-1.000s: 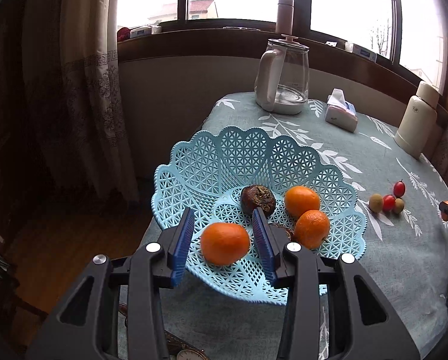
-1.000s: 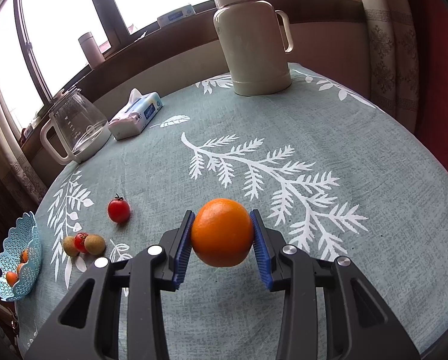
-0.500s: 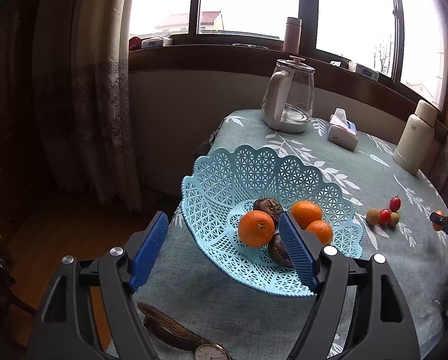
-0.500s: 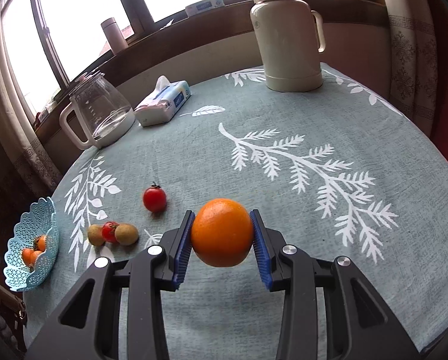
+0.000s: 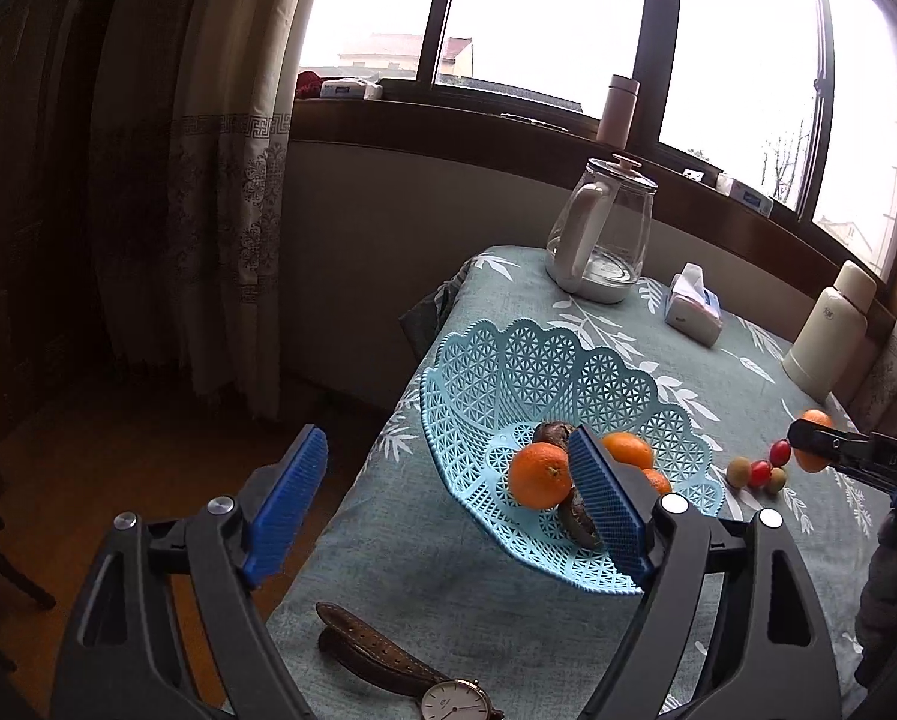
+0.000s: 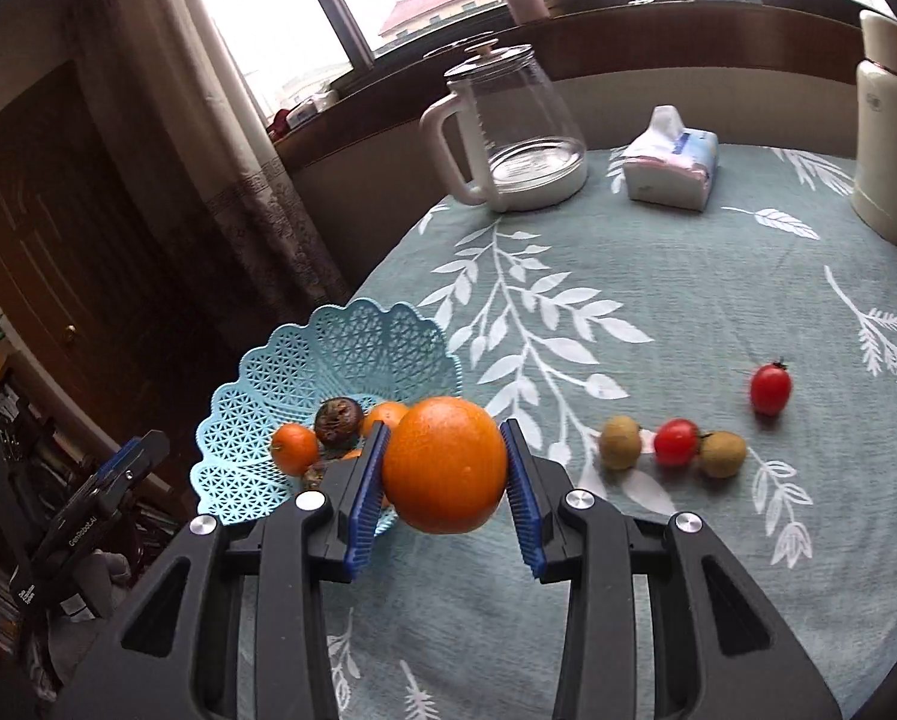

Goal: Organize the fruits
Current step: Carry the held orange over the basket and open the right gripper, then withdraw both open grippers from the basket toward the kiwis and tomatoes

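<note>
A light blue lattice basket stands at the table's left edge, holding several oranges and two dark brown wrinkled fruits. My left gripper is open and empty, pulled back to the left of the basket. My right gripper is shut on a large orange, held above the cloth just right of the basket; the left wrist view shows that orange at far right. Two cherry tomatoes and two small greenish-brown fruits lie on the cloth.
A glass kettle, a tissue pack and a cream thermos stand at the back of the leaf-patterned tablecloth. A wristwatch with a brown strap lies near the front edge. Beyond the left edge are a curtain and wooden floor.
My left gripper let go of an orange in the basket, opened wide and drew back to the left. My right gripper carried its orange leftward, close to the basket.
</note>
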